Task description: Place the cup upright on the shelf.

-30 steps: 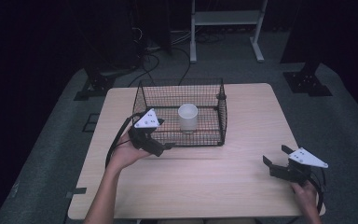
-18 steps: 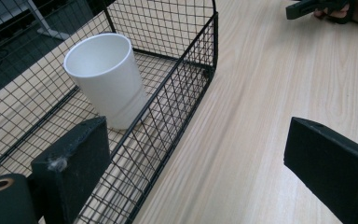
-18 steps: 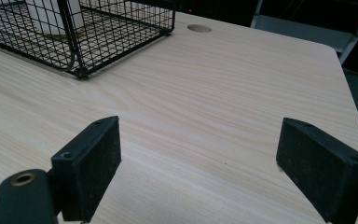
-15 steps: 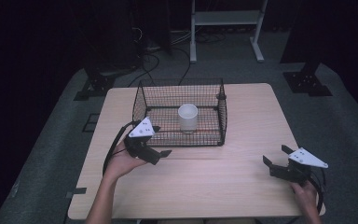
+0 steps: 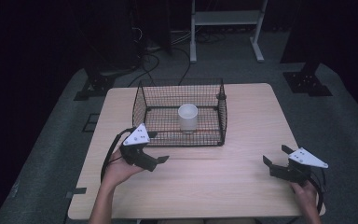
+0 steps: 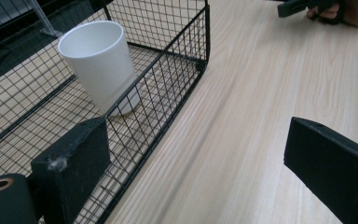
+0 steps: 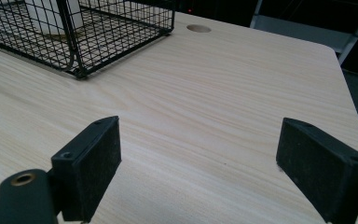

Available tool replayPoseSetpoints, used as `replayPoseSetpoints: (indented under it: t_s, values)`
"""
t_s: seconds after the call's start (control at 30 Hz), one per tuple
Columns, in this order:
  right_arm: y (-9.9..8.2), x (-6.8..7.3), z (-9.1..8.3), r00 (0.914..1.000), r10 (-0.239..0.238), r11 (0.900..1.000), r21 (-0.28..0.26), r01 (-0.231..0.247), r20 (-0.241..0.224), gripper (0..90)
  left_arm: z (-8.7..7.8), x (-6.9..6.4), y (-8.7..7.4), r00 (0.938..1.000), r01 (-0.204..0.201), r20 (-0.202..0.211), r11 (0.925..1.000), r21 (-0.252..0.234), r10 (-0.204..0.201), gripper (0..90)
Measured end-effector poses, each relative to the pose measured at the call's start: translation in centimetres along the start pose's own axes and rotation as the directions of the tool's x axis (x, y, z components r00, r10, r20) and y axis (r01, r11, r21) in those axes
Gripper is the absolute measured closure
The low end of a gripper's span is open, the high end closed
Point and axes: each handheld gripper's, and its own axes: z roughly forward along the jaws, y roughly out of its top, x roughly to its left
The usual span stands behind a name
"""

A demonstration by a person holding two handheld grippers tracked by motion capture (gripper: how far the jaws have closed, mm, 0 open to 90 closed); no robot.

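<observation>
Black wire basket (image 5: pixel 179 112) at table centre, slightly toward the far edge; white cup (image 5: pixel 188 117) upright inside it, near the basket's middle. Cup base partly screened by mesh in the left gripper view (image 6: pixel 100 65); in the right gripper view cut off at the top edge, just a white strip behind the wire (image 7: pixel 51 14). Basket (image 7: pixel 81 28) likewise cropped there at left and top.

Left gripper (image 5: pixel 156 147) at the basket's near left corner, just outside the near wall, jaws spread wide with nothing between them. Whether one jaw touches the wire: cannot tell from the left gripper view, mesh blurred behind the pad. Left hand (image 5: pixel 119 168) under it, forearm cut off by the near edge of the high view.

Right gripper (image 5: pixel 275 156) at the near right of the pale wood table (image 5: pixel 242 186), well apart from the basket, jaws wide open over bare wood. Right hand (image 5: pixel 305 193) close to the table's near right corner, partly out of frame.

Open wood right of the basket and along the whole near strip between the two grippers. Round hole in the tabletop (image 7: pixel 198 28) beyond the basket's corner. Floor around the table dark, detail lost.
</observation>
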Motion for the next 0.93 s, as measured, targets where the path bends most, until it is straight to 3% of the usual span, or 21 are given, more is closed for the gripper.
replayPoseSetpoints:
  t_s: [0.6, 0.77, 0.83, 0.93]
  values:
    - [0.0, 0.0, 0.0, 1.0, 0.001, 1.0, -0.003, -0.001, 0.001, 13.1, -0.7, -2.1, -2.6, 0.9983, 0.058, -0.003, 0.9974, -0.044, -0.058, 6.3]
    - [0.0, 0.0, 0.0, 1.0, -0.004, 1.0, -0.002, 0.004, 0.002, 13.1, -0.7, -2.8, -3.5, 0.9976, 0.068, -0.016, 0.9974, -0.025, -0.068, 6.4]
    - [0.0, 0.1, 0.0, 1.0, -0.007, 1.0, 0.0, 0.007, 0.003, 13.1, -0.7, -2.9, -4.0, 0.9967, 0.081, -0.003, 0.9965, -0.018, -0.081, 6.3]
    - [0.0, 0.1, 0.0, 1.0, -0.009, 1.0, 0.001, 0.009, 0.003, 13.1, -1.0, -3.2, -4.3, 0.9965, 0.078, -0.028, 0.9968, -0.019, -0.078, 6.4]
